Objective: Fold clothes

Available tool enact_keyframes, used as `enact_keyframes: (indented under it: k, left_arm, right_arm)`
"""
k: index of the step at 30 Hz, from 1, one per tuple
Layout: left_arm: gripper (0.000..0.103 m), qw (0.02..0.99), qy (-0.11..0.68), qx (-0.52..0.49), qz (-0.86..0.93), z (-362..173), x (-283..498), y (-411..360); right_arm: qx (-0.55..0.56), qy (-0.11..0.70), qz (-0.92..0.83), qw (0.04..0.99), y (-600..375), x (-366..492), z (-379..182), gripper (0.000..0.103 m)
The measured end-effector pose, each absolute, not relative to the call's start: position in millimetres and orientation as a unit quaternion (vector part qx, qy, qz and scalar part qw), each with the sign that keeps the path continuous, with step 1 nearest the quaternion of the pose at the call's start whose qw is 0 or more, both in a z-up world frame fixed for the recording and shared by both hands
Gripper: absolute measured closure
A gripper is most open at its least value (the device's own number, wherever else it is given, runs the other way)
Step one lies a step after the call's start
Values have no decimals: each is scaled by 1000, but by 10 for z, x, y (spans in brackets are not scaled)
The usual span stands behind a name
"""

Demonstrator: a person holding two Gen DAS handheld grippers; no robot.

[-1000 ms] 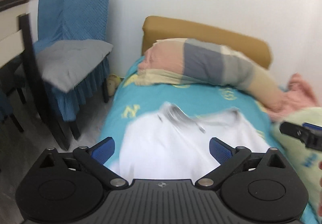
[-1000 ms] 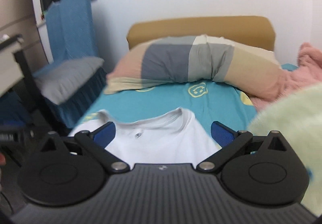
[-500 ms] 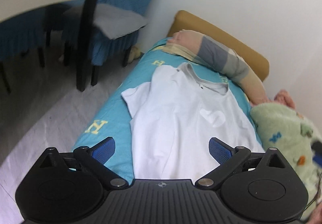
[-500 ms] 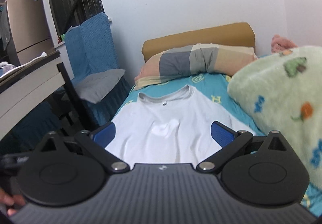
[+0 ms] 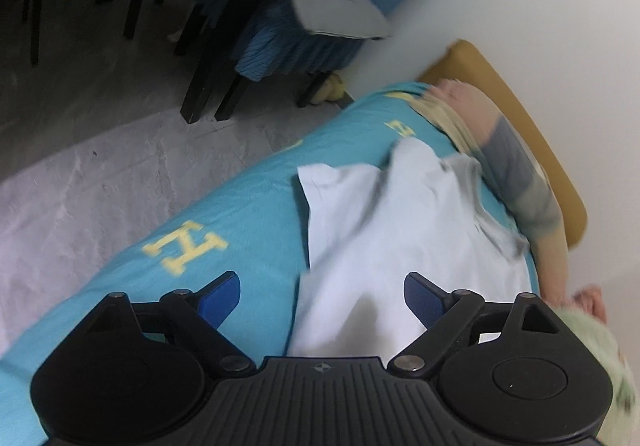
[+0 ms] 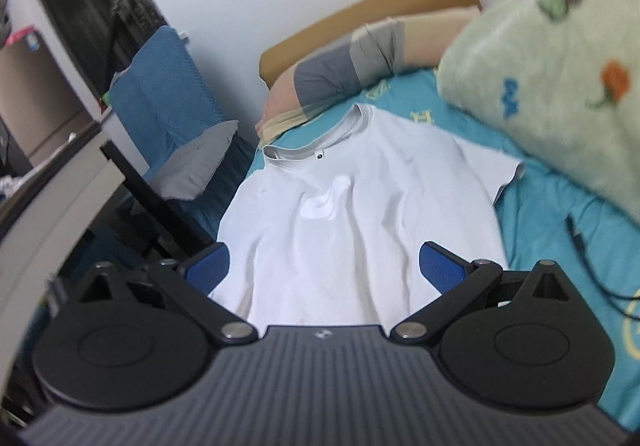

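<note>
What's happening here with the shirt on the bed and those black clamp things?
A person holds a two-finger gripper in each hand and is about to fold clothes. A white T-shirt lies spread flat, collar toward the pillow, on a turquoise bedsheet. The left gripper and right gripper are both open and hover above the shirt's lower part, holding nothing. No fold has been made yet. A fuzzy green blanket is bunched at the shirt's side.

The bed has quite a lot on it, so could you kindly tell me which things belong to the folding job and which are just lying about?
For the job:
white T-shirt, spread flat
left tool, open
right tool, open

Lying about:
striped pillow
green fleece blanket
black cable
blue chair
</note>
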State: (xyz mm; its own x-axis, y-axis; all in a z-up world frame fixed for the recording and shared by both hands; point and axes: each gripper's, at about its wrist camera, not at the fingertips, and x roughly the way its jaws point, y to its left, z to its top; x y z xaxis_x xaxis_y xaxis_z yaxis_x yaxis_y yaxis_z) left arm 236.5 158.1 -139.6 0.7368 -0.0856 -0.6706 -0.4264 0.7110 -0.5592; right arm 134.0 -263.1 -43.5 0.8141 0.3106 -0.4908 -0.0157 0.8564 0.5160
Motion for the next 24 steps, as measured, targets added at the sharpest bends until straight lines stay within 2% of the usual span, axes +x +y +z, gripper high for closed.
enact_keyframes:
  k: [4, 6, 8, 9, 11, 12, 13, 14, 18, 24]
  left_arm:
    - [15, 871, 313, -354, 137, -1545, 2674, 1561]
    - [20, 878, 309, -338, 138, -1562, 2855, 1530]
    - [37, 885, 312, -314, 144, -1558, 3015, 1474]
    - [42, 888, 313, -304, 145, -1555, 3085, 1441]
    - [70, 894, 320, -278, 147, -1535, 3208, 1344]
    - [76, 896, 326, -261, 150, -1520, 3264, 1292]
    - [89, 900, 331, -242, 150, -1499, 3310, 1232]
    - [93, 905, 332, -218, 150, -1461, 3346, 1148]
    - [95, 934, 322, -90, 129, -1281, 3419, 634]
    - [96, 952, 301, 49, 41, -1270, 3286, -354]
  right_arm:
    - [247, 283, 96, 922, -2629, 1524, -525, 0]
    - [217, 277, 105, 930, -2574, 1594, -572, 0]
    - [193, 280, 117, 933, -2518, 1680, -621, 0]
    - [188, 279, 121, 934, -2515, 1732, -638, 0]
    - [187, 277, 122, 935, -2523, 1826, -665, 0]
    - [191, 275, 121, 934, -2549, 1867, -672, 0]
    - [198, 273, 119, 934, -2588, 1899, -682, 0]
    - [207, 272, 117, 933, -2637, 1925, -697, 0]
    - [240, 282, 89, 925, -2831, 1965, -771, 0]
    - [244, 271, 54, 929, -2996, 1923, -765, 0]
